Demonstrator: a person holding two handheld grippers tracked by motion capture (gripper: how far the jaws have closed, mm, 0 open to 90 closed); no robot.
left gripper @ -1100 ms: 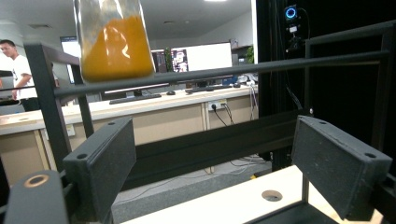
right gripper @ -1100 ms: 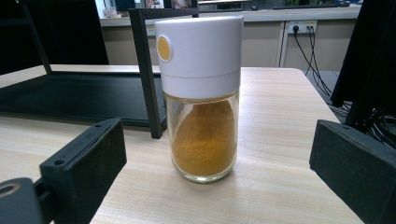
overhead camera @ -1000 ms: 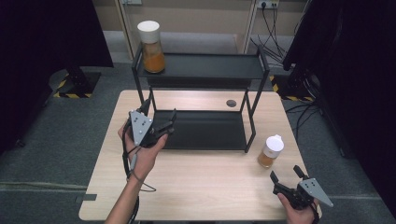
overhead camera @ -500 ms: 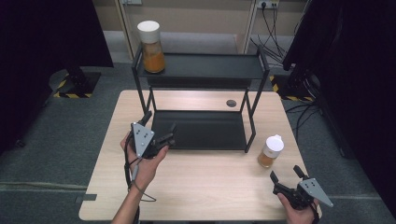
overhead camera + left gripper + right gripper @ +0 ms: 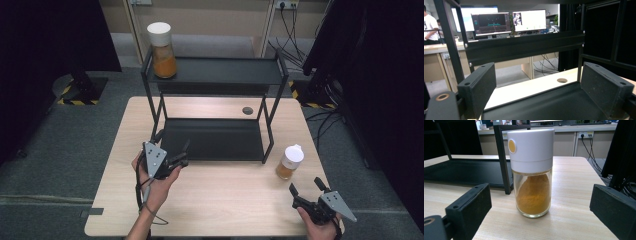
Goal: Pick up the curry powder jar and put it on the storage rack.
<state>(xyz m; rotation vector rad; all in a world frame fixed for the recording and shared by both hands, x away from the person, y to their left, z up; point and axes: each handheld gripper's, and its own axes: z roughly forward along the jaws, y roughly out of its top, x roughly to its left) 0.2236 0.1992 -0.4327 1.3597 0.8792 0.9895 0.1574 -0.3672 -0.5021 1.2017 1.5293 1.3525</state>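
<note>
left gripper [image 5: 171,159]: drawn back from the rack [image 5: 215,140] toward the counter [image 5: 215,210] edge, fingers apart, empty; right gripper [image 5: 307,195]: unmoved, fingers apart, facing the spice jar [image 5: 531,170].

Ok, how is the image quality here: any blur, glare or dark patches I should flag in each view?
High view: soft and low in detail, the room's sides nearly black, the table evenly lit. Left gripper view: bright monitors behind the rack wash out, and the near tool looks blurry. Right gripper view: the jar is sharp with a faint shadow at its base, the background soft.
</note>
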